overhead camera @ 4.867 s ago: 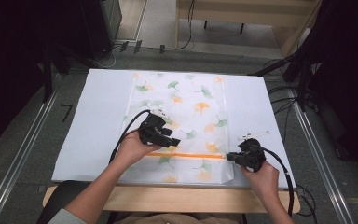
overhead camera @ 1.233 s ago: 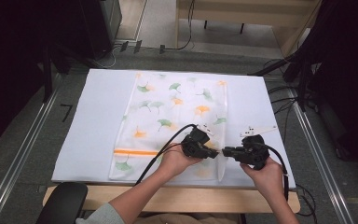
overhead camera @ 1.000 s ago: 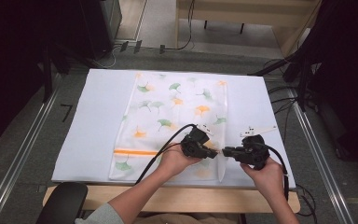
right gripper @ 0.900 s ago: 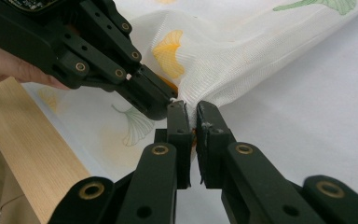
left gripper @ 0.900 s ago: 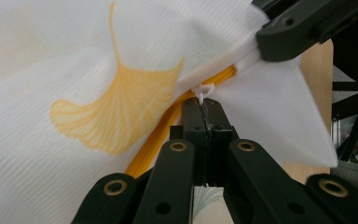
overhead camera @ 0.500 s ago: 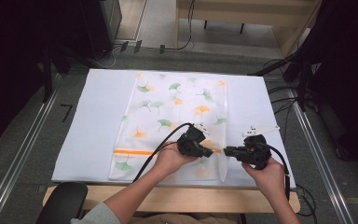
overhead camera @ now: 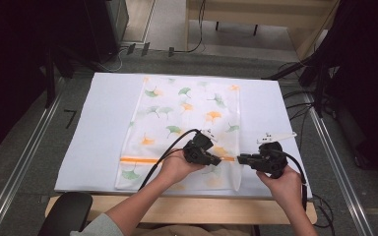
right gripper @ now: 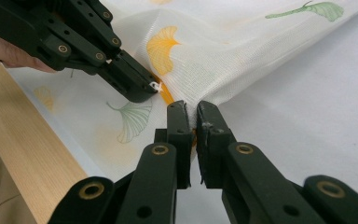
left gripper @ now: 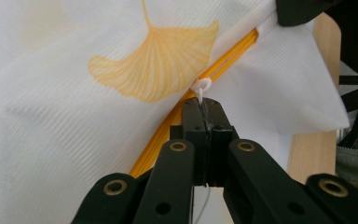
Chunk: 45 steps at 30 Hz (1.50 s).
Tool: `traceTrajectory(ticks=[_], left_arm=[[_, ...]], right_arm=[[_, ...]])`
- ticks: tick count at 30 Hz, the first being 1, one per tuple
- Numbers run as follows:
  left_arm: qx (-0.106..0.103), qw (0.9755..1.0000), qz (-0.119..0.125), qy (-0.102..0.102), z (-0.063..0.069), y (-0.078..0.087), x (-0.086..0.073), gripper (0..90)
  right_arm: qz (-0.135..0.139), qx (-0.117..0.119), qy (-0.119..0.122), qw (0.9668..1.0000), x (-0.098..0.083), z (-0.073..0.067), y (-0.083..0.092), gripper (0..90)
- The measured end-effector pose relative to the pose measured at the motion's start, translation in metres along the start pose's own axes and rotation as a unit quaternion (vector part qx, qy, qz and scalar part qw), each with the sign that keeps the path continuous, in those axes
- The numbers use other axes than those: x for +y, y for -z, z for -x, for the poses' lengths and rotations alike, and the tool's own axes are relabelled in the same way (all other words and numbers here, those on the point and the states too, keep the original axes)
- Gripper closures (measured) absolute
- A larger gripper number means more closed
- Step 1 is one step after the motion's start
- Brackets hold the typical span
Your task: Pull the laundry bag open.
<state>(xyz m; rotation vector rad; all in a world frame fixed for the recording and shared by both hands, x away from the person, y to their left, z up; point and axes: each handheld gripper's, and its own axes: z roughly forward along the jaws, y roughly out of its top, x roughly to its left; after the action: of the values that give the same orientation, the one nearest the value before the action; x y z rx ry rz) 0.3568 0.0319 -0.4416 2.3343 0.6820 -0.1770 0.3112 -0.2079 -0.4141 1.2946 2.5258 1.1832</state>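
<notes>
Left gripper (left gripper: 204, 105) was clamped shut on the zipper pull (left gripper: 201, 87), right gripper (right gripper: 192, 112) pinched the mesh bag (overhead camera: 187, 123) edge at the orange zipper (left gripper: 223, 58) end; zipper ran straight between them, pull nearly touching right jaws

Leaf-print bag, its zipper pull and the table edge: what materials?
Bag: thin white woven mesh, probably synthetic; fine ribbed weave, matte, printed ginkgo leaves. Zipper: orange tape, likely plastic teeth. Pull: small glossy white loop, plastic by the look. Table edge: pale wood or wood-look laminate, grain visible.
</notes>
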Motion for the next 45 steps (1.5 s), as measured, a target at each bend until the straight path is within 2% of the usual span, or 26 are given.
traceTrajectory(ticks=[3, 6, 9, 18, 31, 32, 35, 45], left_arm=[[0.002, 1.0, 0.0, 0.002, -0.002, 0.001, -0.001, 90.0], [-0.009, 0.9999, 0.002, 0.007, -0.003, 0.005, -0.002, 90.0], [-0.008, 1.0, -0.001, 0.004, -0.003, 0.007, -0.002, 90.0], [-0.001, 1.0, -0.003, 0.006, -0.013, 0.012, -0.009, 90.0], [0.005, 0.9999, -0.006, 0.011, -0.019, 0.018, -0.015, 90.0], [0.003, 0.9998, 0.001, 0.018, -0.021, 0.019, -0.016, 90.0], [0.006, 0.9999, -0.002, 0.014, -0.022, 0.021, -0.017, 90.0], [0.01, 0.9996, -0.003, 0.024, -0.027, 0.025, -0.022, 90.0]], right_arm=[[0.0, 0.001, 0.001, 1.0, 0.0, 0.001, 0.0, 86.7], [0.002, 0.0, -0.002, 1.0, 0.0, 0.002, 0.001, 86.6], [0.002, 0.0, -0.004, 1.0, -0.001, 0.003, 0.002, 86.6], [0.0, 0.0, -0.006, 1.0, -0.002, 0.006, 0.001, 86.5], [-0.002, 0.0, -0.011, 0.9999, -0.002, 0.007, 0.0, 86.5], [-0.002, 0.001, -0.011, 0.9999, -0.002, 0.008, 0.0, 86.5], [-0.001, 0.001, -0.009, 1.0, -0.002, 0.008, 0.001, 86.5], [-0.003, 0.003, -0.012, 0.9999, -0.002, 0.01, 0.001, 86.5]])
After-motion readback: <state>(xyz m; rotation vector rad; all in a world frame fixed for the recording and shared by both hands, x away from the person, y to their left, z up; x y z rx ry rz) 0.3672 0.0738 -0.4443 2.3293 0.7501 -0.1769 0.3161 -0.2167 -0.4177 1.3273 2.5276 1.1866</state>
